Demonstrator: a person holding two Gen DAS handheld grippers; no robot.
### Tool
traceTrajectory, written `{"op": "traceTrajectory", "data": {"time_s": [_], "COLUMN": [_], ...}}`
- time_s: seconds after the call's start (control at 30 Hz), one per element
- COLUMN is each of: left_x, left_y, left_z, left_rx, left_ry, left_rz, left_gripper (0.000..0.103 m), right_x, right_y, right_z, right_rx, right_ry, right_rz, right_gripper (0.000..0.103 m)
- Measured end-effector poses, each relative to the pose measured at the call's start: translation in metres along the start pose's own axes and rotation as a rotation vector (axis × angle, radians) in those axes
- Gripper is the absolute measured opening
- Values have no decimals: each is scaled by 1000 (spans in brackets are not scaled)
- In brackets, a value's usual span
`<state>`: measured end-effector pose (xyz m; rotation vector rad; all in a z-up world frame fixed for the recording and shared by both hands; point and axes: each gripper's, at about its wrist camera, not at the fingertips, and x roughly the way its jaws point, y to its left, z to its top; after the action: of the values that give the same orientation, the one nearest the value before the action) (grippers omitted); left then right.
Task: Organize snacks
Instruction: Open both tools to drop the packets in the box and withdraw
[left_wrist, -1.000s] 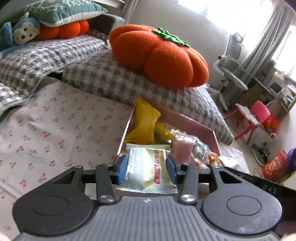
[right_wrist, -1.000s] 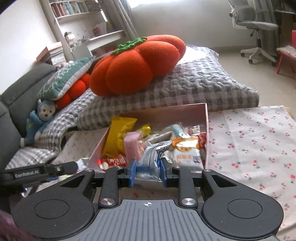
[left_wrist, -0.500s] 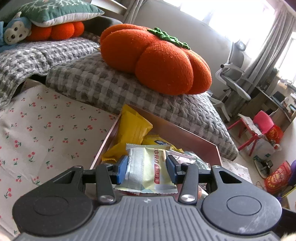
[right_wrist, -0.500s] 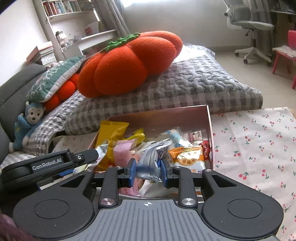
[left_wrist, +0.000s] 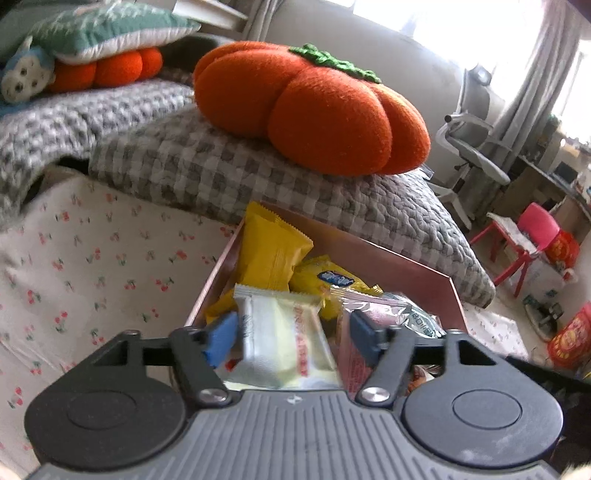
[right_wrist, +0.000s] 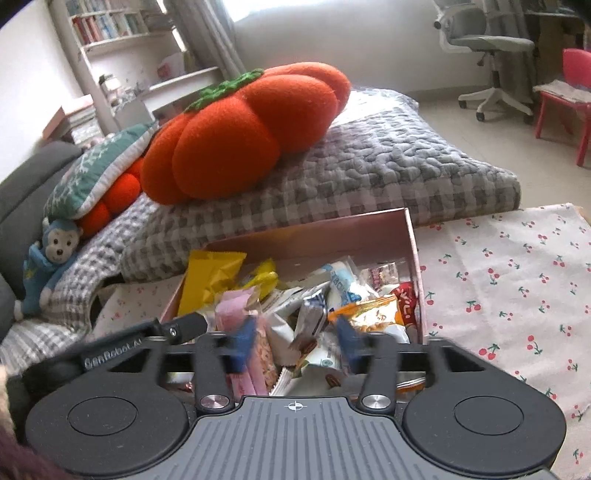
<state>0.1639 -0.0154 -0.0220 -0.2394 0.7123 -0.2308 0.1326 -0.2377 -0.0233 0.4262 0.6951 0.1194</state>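
A pink box (left_wrist: 388, 258) (right_wrist: 314, 236) full of snack packets sits on a cherry-print cloth. My left gripper (left_wrist: 291, 338) is open over its near left end; a pale yellow-white packet (left_wrist: 280, 339) lies loose between the blue pads, touching neither. A yellow packet (left_wrist: 269, 251) leans in the far left corner. My right gripper (right_wrist: 297, 334) is open above the box; a silver-blue packet (right_wrist: 312, 321) sits between its pads, free of them. The left gripper's arm (right_wrist: 122, 347) shows at the left of the right wrist view.
A large orange pumpkin cushion (left_wrist: 310, 110) rests on a grey checked quilt (left_wrist: 207, 170) behind the box. A toy monkey (right_wrist: 48, 266) and a green pillow (right_wrist: 99, 166) lie left. An office chair (right_wrist: 487, 55) and red stool (right_wrist: 569, 96) stand beyond. The cherry cloth (right_wrist: 517, 280) spreads right.
Both grippers have opened and let go of their packets over the box. The pale packet and the silver-blue packet now lie loose among the snacks.
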Motion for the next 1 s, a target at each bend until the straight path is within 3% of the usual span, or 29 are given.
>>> {"op": "traceTrajectory", "data": {"time_s": [0.17, 0.37, 0.57, 1.0], "left_x": [-18, -39, -58, -89], "left_y": [-5, -10, -10, -15], "left_z": [-1, -4, -6, -28], "left_rx": [54, 111, 133, 172], "left_ry": [0, 23, 43, 116], "left_rz": [-2, 21, 59, 88], "left_gripper": [87, 97, 103, 103], "right_x": [-17, -44, -66, -107], "right_y": [3, 6, 3, 8], "right_z": [1, -5, -5, -30], "right_rx": [-4, -30, -23, -79], "right_ry": [-9, -9, -11, 7], "right_rz": [-15, -46, -77, -165], "right_gripper": [75, 85, 88, 93]}}
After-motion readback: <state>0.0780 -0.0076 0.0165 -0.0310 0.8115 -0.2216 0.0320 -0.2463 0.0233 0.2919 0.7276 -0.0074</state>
